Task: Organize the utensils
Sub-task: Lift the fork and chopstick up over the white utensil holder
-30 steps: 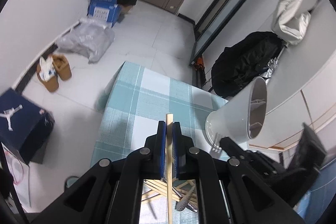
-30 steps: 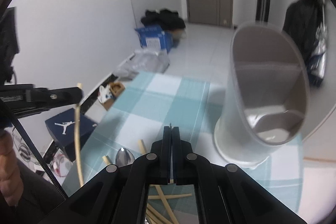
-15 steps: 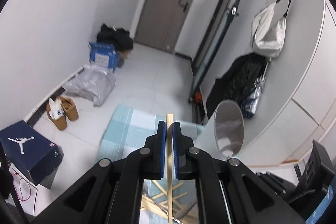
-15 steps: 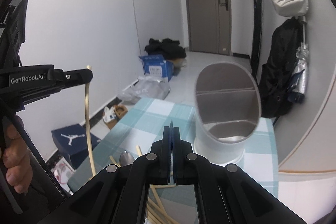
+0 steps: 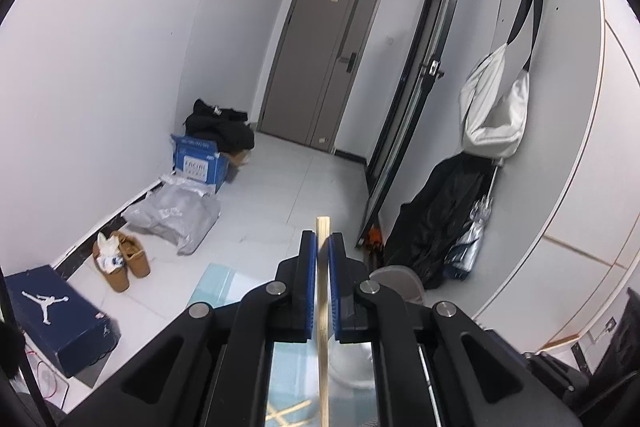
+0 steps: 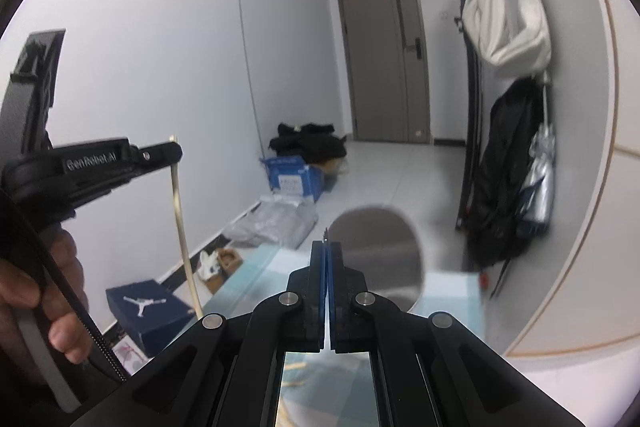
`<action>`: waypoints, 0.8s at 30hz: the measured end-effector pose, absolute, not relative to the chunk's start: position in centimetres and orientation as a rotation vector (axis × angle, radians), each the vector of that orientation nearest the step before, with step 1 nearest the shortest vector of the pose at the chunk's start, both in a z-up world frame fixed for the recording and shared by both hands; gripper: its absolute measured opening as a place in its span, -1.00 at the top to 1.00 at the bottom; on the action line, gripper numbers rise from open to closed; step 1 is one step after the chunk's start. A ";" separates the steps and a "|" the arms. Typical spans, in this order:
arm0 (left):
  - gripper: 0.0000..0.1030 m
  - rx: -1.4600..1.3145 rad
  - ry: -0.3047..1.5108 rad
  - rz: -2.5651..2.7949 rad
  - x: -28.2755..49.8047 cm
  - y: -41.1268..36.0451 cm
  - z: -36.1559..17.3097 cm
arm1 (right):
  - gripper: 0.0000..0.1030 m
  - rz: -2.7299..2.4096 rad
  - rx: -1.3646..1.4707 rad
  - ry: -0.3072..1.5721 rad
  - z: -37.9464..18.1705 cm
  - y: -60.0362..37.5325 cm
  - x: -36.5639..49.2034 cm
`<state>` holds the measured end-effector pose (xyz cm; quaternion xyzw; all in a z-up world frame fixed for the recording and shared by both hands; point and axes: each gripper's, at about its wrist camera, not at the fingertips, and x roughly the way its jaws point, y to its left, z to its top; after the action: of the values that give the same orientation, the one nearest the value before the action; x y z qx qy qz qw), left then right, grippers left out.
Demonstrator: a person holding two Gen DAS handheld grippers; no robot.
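Note:
My left gripper (image 5: 322, 239) is shut on a pale wooden chopstick (image 5: 323, 307), which runs between the blue pads and pokes out past the tips. In the right wrist view the same gripper (image 6: 172, 151) is raised at the left, a hand on its handle, and the chopstick (image 6: 182, 227) hangs down from it. My right gripper (image 6: 327, 247) is shut on a thin metal utensil seen edge-on; only its small tip (image 6: 326, 235) shows. The white utensil holder (image 6: 376, 251) stands just beyond and below both grippers, its mouth (image 5: 396, 279) partly hidden by the fingers.
A teal checked tablecloth (image 6: 256, 275) covers the table, with loose chopsticks (image 5: 288, 411) lying under the grippers. On the floor to the left are a dark shoe box (image 5: 52, 315), shoes and bags. Coats and a white bag (image 5: 496, 107) hang on the right wall.
Both grippers have risen and tipped upward, so the table and holder have sunk low in both views and the door and walls fill them. Both grips are unchanged.

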<state>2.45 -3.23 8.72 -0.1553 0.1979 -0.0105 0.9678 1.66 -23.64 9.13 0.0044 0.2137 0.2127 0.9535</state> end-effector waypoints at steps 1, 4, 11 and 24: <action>0.94 -0.310 0.385 -0.018 2.6 -3.5 9.0 | 0.99 0.426 0.007 0.420 9.8 -24.0 1.8; 0.94 -0.292 0.335 -0.009 3.4 -4.6 10.1 | 0.99 0.405 -0.003 0.380 11.8 -25.2 2.9; 0.94 -0.267 0.265 -0.028 6.0 -6.2 11.5 | 0.99 0.387 -0.022 0.328 14.9 -26.7 6.6; 0.94 -0.247 0.256 -0.012 13.1 -7.5 8.5 | 0.99 0.366 -0.036 0.307 15.0 -27.0 15.3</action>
<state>13.12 -7.53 8.52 -0.1228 0.1273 -0.0060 0.9842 15.33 -27.01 15.01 -0.0177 0.1522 0.1811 0.9715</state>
